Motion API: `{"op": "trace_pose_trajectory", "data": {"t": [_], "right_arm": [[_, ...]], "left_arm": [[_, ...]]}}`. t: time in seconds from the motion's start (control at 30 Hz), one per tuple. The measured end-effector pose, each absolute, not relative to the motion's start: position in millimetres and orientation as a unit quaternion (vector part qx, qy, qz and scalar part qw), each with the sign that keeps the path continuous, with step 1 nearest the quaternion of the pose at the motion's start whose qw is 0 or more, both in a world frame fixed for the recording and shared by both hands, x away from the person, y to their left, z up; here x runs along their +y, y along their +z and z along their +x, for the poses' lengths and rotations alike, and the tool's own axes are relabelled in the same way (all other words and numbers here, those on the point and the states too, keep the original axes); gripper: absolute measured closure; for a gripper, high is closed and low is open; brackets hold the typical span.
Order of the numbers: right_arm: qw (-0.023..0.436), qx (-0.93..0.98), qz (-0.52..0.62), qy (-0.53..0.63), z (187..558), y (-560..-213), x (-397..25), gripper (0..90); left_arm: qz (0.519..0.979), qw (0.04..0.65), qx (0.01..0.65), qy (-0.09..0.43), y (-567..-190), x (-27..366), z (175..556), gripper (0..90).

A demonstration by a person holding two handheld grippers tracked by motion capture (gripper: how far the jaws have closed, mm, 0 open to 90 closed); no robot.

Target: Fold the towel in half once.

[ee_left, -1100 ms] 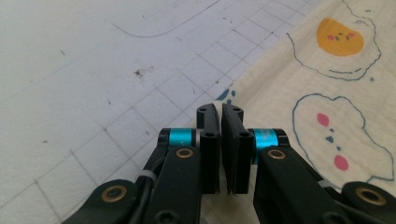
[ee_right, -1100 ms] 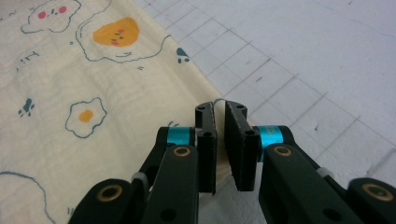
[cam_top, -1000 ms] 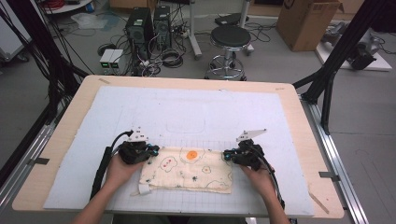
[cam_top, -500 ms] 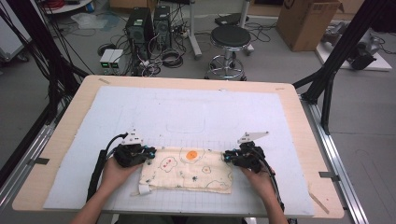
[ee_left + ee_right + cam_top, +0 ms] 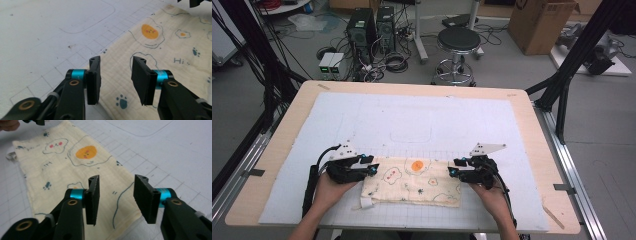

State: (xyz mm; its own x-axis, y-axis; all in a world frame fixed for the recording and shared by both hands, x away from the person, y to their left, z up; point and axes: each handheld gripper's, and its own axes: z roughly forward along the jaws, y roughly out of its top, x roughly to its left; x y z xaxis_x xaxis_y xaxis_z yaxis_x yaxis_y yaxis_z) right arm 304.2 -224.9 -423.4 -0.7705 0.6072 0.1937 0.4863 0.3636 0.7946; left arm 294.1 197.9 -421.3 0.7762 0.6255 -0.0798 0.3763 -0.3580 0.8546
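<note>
Both tongs now sit lower: your left gripper (image 5: 373, 165) at the cloth's (image 5: 412, 182) 9 o'clock end, right gripper (image 5: 454, 168) at 3 o'clock, jaws spread, nothing pinched; likely lining up a grab.

Bright even light, faint shadows, soft focus, no glare.

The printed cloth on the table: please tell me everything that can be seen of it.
The cloth is a cream, thin woven rectangle, printed with a fried egg with an orange yolk, clouds, blue paw prints and "Hi". It lies flat on the white gridded mat, long side across the near edge. The left gripper and right gripper hover open over its two ends; neither grips it.
</note>
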Motion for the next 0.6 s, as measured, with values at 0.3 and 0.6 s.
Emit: {"op": "trace_pose_trajectory", "data": {"t": [0.3,0.6], "right_arm": [[0.078,0.819,0.341,0.454,300,-421,-223,34.8],[0.089,0.825,0.336,0.445,300,-422,-221,32.8]], "left_arm": [[0.795,0.500,0.316,0.136,-417,208,288,38.3],[0.792,0.499,0.321,0.140,-418,209,290,35.4]]}}
